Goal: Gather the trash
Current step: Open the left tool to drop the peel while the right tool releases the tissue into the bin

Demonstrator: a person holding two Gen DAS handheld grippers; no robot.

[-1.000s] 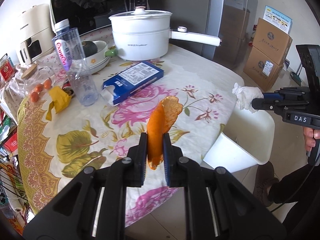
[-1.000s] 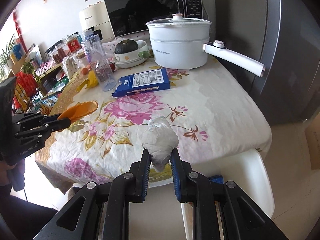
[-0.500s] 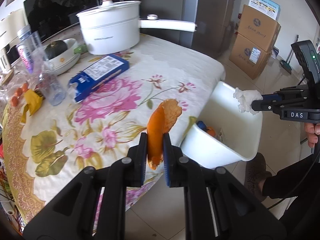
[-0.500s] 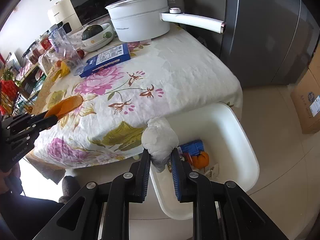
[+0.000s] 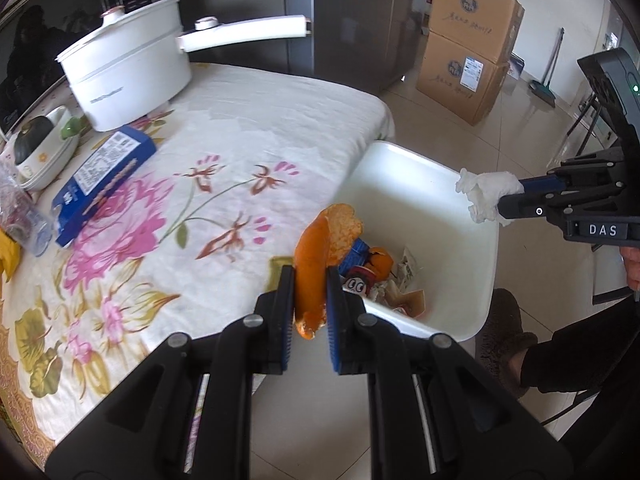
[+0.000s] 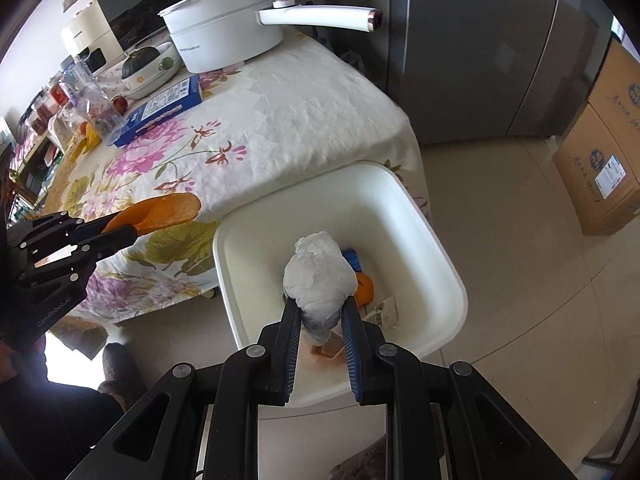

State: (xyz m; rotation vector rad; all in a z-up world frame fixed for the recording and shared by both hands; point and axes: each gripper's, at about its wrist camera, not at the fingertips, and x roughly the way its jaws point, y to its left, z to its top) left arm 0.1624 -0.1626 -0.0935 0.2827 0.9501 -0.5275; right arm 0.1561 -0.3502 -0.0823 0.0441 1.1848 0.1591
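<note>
Left wrist view, left gripper point(image 5: 310, 280): its two black fingers pinch a curved orange piece of fruit peel point(image 5: 320, 256), which stands up between the blue pads.
Peel, place: over the near rim of the white rectangular plastic bin point(image 5: 472, 280), beside the bench edge.
Right wrist view, right gripper point(image 6: 320, 312): it pinches a crumpled white paper tissue point(image 6: 318, 276) between the pads; the wad bulges above the fingers.
Tissue, place: held over the open inside of the bin point(image 6: 400, 216), not touching its walls as far as I can see.
Bin, content: a blue wrapper point(image 5: 356, 250), an orange peel scrap point(image 5: 378, 262) and some printed paper packets point(image 5: 406, 272) lie on the bottom.
Bin, place: on the tiled floor point(image 6: 500, 200), just beside the bench corner.
Bench point(image 5: 256, 128): covered by a cream cloth with pink flowers.
On bench, nearer: a flat blue carton box point(image 5: 102, 182) lying down.
On bench, farther: a white electric pot with lid and long handle point(image 5: 128, 76); a dark green squash in a white dish point(image 5: 34, 144).
Beyond: stacked brown cardboard boxes point(image 5: 468, 52) on the floor.
</note>
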